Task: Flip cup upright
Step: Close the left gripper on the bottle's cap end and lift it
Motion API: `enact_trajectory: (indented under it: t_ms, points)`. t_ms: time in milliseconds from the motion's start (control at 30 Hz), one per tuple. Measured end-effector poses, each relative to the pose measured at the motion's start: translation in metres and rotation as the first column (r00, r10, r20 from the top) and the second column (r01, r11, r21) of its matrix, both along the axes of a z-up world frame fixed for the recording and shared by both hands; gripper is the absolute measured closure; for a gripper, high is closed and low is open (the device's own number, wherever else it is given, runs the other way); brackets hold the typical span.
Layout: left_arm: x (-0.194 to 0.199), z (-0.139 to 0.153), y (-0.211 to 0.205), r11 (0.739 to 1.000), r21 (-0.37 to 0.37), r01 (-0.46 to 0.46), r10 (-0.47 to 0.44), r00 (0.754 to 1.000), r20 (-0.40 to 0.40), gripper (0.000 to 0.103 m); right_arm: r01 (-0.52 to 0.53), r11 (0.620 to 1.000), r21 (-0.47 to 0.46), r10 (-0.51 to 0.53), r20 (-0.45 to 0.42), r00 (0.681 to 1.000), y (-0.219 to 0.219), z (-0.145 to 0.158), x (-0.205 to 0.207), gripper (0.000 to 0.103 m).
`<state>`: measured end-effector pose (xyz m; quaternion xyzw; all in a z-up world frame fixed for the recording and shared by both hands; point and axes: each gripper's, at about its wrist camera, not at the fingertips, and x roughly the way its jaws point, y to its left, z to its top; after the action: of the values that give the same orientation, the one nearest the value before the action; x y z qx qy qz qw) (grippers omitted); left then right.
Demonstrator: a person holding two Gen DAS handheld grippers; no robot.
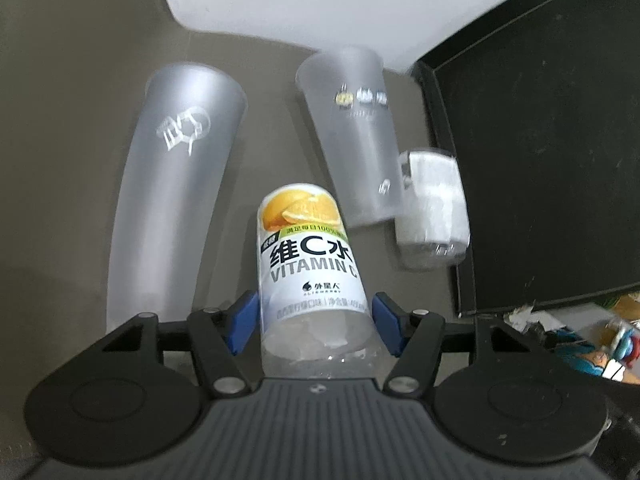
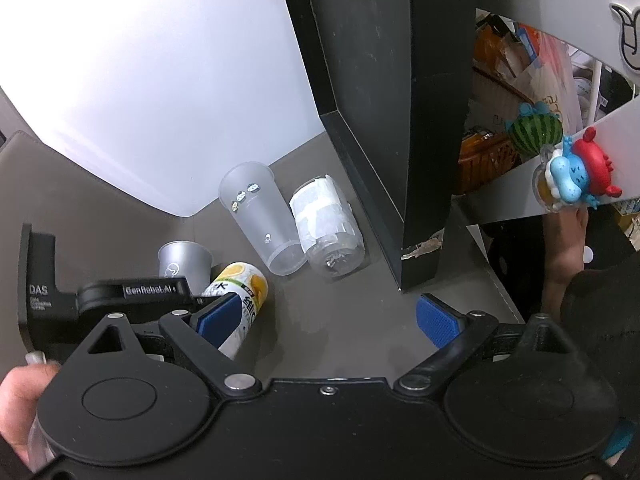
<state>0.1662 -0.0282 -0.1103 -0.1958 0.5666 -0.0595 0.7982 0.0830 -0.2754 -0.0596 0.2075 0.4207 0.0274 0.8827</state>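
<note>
A Vitamin C bottle-cup (image 1: 310, 268) with an orange label stands between the blue pads of my left gripper (image 1: 314, 320); the pads sit at its lower sides, and whether they touch it is not plain. It also shows in the right wrist view (image 2: 240, 300). A tall frosted cup (image 1: 176, 196) stands to its left and a frosted cup with small stickers (image 1: 352, 140) behind it, both mouth up. A taped clear cup (image 1: 432, 208) stands at the right. My right gripper (image 2: 328, 316) is open and empty above the grey table.
A black box (image 2: 372, 120) stands at the right of the cups. A white board (image 2: 160, 80) rises behind them. The left gripper body (image 2: 120, 300) lies in front of the right one. Toys and clutter (image 2: 560, 160) sit far right.
</note>
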Motion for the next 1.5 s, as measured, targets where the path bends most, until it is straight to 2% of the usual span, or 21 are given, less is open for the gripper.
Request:
enact_trajectory:
  t_ms: [433, 633, 900, 1233, 1500]
  points:
    - [0.000, -0.025, -0.021, 0.996, 0.063, 0.055, -0.051, 0.996, -0.070, 0.042, -0.002, 1.000, -0.001, 0.002, -0.006, 1.000, -0.002, -0.002, 0.002, 0.009]
    - [0.003, -0.029, -0.030, 0.992, 0.095, 0.088, -0.082, 0.995, -0.057, 0.042, -0.012, 1.000, 0.006, 0.012, -0.012, 1.000, 0.000, -0.003, 0.003, 0.009]
    - [0.004, -0.044, -0.040, 0.991, 0.085, 0.107, -0.099, 0.990, -0.096, 0.042, -0.018, 1.000, 0.006, 0.018, -0.016, 1.000, 0.002, -0.003, 0.002, 0.009]
    - [-0.009, -0.030, -0.036, 0.988, 0.081, 0.128, -0.124, 0.991, -0.054, 0.042, -0.012, 1.000, 0.021, 0.012, -0.019, 1.000, 0.001, -0.003, 0.002, 0.009]
    - [-0.022, -0.012, -0.029, 0.991, 0.049, 0.124, -0.123, 0.992, -0.015, 0.042, -0.004, 0.998, 0.066, 0.006, -0.037, 0.999, 0.000, -0.006, 0.002, 0.009]
